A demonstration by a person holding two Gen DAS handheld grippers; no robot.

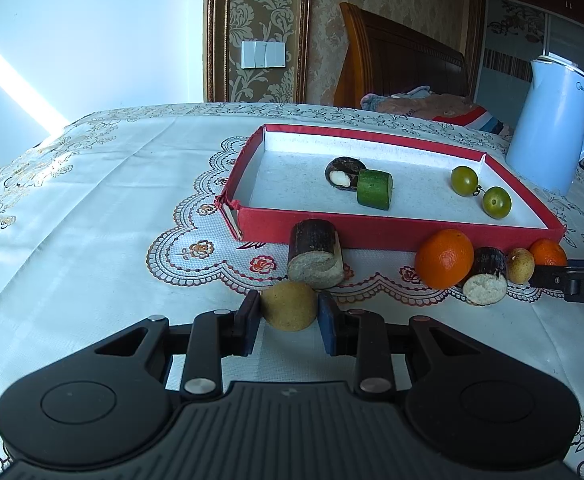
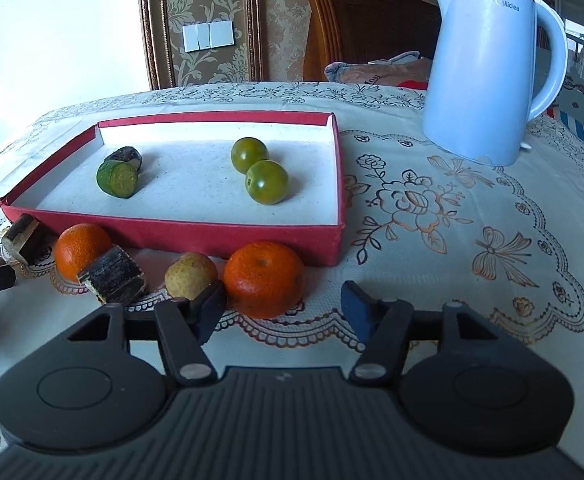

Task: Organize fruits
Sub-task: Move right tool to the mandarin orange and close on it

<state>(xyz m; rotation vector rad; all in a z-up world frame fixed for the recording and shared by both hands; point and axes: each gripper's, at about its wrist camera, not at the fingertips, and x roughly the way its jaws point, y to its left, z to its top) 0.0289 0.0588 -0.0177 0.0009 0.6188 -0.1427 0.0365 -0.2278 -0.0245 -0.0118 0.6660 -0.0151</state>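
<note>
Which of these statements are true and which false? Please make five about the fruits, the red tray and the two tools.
1. The red tray holds two green round fruits. True.
2. The left tool has a small yellowish fruit between its fingers. True.
3. The right tool is shut on an orange. False: it is open, and the nearer orange only lies on the cloth in front of it.
4. Both oranges are inside the tray. False: both lie outside, before its front wall.
5. A light blue kettle stands outside the tray. True.
</note>
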